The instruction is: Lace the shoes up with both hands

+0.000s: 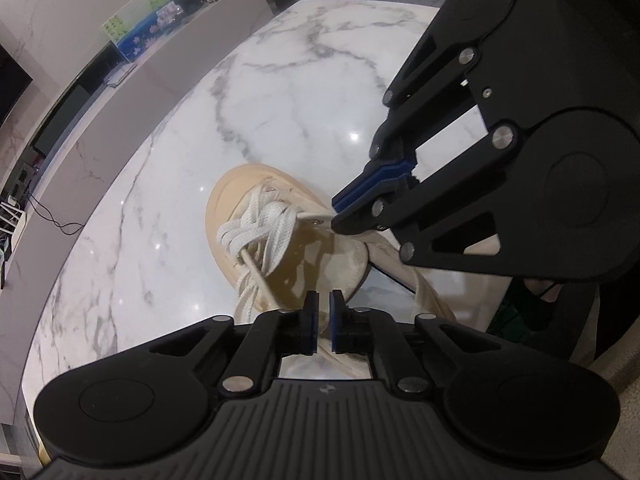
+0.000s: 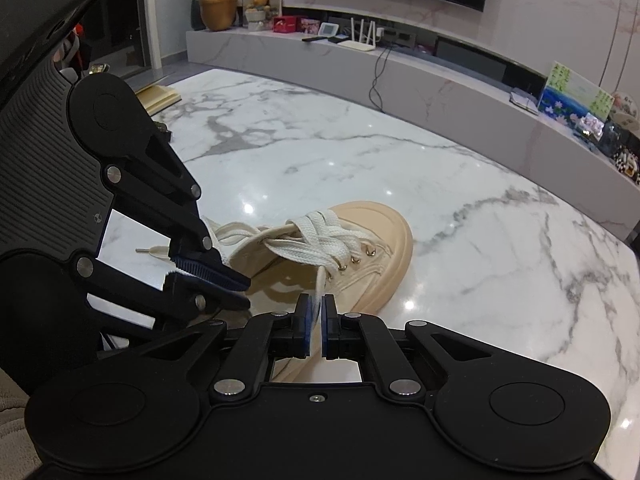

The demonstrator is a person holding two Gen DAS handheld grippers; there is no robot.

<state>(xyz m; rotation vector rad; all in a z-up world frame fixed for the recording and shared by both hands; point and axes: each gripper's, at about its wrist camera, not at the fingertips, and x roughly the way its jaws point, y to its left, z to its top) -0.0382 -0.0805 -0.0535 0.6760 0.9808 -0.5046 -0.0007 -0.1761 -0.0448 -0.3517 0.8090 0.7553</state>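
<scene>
A beige canvas shoe (image 1: 224,208) (image 2: 384,232) lies on the white marble table (image 1: 280,100) (image 2: 440,184), its white laces (image 1: 260,228) (image 2: 320,236) crossed over the front eyelets. My right gripper (image 2: 318,300) (image 1: 334,218) is shut on a lace strand that runs down from a side eyelet into its pads. My left gripper (image 1: 324,300) (image 2: 242,290) hovers over the shoe's open collar, shut on a thin pale strip of lace showing between its blue pads. A loose lace end (image 2: 154,250) with its tip rests on the table behind the left gripper.
A yellowish notebook (image 2: 160,98) lies at the table's far left corner. Beyond the table runs a low marble shelf (image 2: 460,80) (image 1: 160,80) with a router, cables, pictures and a gold vase (image 2: 218,10). Bare marble stretches in front of the shoe's toe.
</scene>
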